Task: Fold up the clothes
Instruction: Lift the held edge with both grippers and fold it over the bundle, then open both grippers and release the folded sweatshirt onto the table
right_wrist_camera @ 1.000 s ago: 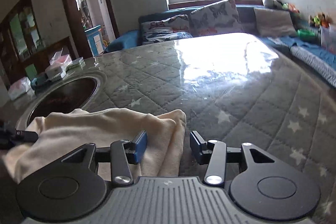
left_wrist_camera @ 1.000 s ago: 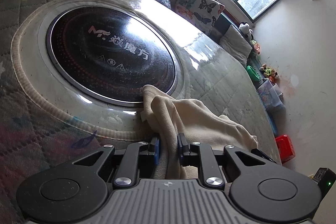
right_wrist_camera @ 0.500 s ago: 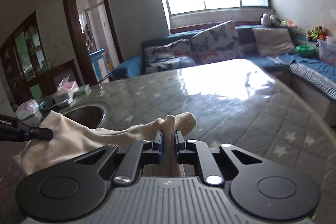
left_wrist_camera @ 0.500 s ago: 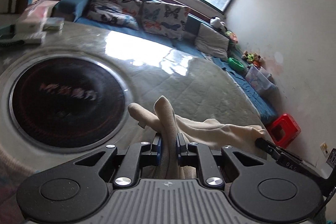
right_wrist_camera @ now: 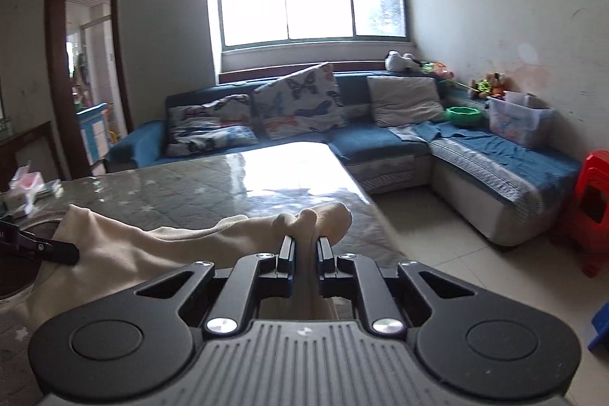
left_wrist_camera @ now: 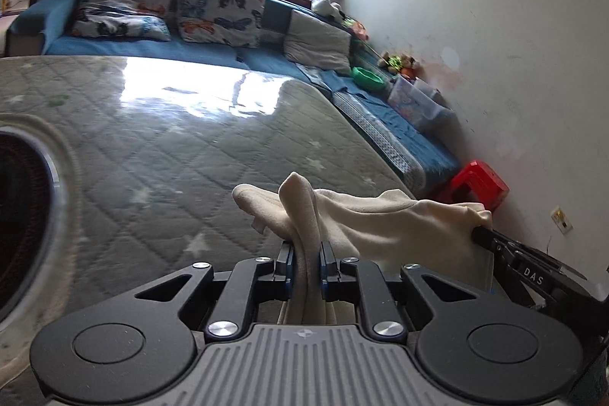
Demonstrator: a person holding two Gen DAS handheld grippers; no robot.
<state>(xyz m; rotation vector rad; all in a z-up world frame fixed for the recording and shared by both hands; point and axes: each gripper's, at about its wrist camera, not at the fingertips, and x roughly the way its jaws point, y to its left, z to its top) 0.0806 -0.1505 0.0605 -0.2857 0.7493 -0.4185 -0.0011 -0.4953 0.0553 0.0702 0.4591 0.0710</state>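
Note:
A cream cloth (left_wrist_camera: 380, 219) hangs stretched between my two grippers above the quilted grey table (left_wrist_camera: 182, 139). My left gripper (left_wrist_camera: 306, 263) is shut on one bunched end of it. My right gripper (right_wrist_camera: 304, 253) is shut on the other end of the cloth (right_wrist_camera: 152, 246). In the left wrist view the right gripper's tip (left_wrist_camera: 491, 238) shows at the cloth's far right. In the right wrist view the left gripper's tip (right_wrist_camera: 53, 250) shows at the cloth's left end. The cloth's lower part is hidden behind the gripper bodies.
A round dark hob (left_wrist_camera: 19, 208) is set into the table at the left. A blue corner sofa (right_wrist_camera: 380, 139) with butterfly cushions stands beyond the table. A red stool (right_wrist_camera: 590, 208) stands by the right wall. Boxes (right_wrist_camera: 23, 189) sit on the table's far left.
Both grippers have risen and tilted up, lifting the cloth off the table. The right gripper went from open to shut on the cloth's end; the left stayed shut.

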